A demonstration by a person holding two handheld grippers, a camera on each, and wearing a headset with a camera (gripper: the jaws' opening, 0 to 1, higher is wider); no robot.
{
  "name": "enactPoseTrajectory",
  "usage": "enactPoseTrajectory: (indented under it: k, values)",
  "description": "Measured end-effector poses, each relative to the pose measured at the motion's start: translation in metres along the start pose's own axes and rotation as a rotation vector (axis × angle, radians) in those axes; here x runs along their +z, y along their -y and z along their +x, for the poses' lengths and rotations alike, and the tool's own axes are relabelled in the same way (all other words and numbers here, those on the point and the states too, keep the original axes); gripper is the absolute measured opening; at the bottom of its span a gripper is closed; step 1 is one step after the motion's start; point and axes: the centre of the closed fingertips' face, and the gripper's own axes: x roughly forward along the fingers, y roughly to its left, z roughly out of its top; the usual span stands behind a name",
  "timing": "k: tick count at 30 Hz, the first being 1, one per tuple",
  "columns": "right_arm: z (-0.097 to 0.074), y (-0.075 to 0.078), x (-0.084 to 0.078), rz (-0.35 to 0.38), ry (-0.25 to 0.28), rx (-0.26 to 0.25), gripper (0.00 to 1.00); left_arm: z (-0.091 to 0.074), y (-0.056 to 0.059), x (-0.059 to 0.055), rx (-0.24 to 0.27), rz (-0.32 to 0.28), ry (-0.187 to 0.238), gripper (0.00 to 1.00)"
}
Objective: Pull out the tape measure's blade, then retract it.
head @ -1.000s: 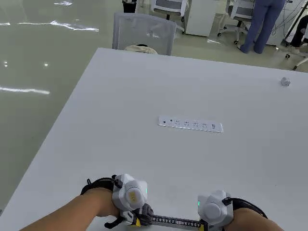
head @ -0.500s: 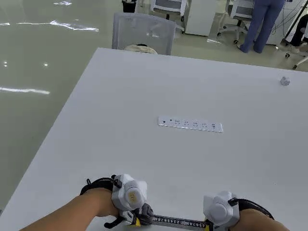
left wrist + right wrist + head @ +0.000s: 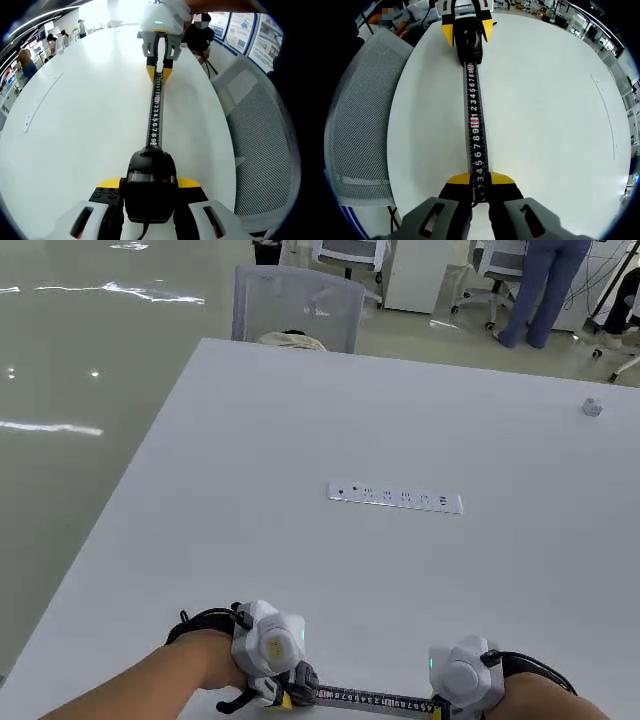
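The tape measure's black case (image 3: 151,182) sits between the yellow-tipped jaws of my left gripper (image 3: 150,186), which is shut on it. Its numbered blade (image 3: 154,117) runs straight out over the white table (image 3: 75,140) to my right gripper (image 3: 159,50). In the right gripper view, my right gripper (image 3: 479,182) is shut on the blade's end, and the blade (image 3: 473,110) leads back to the case (image 3: 468,42). In the head view, both grippers are at the table's near edge: case (image 3: 303,685) on the left, blade (image 3: 375,702) stretched to the right gripper (image 3: 440,706).
A white power strip (image 3: 396,498) lies mid-table and a small grey object (image 3: 593,408) far right. A mesh chair (image 3: 298,308) stands at the far edge; another mesh chair (image 3: 260,140) is beside the near edge. A person (image 3: 545,285) stands in the background.
My right gripper has moved a little further right with the blade's end, so more blade is out. The left gripper and case have stayed put.
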Motion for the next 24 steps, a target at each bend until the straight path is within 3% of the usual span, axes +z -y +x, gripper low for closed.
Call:
enactPoseTrajectory:
  k: [24]
  values:
    - [-0.005,0.000,-0.013,0.009,-0.009,-0.003,0.11,0.000,0.000,-0.001,0.004,0.001,-0.002,0.35]
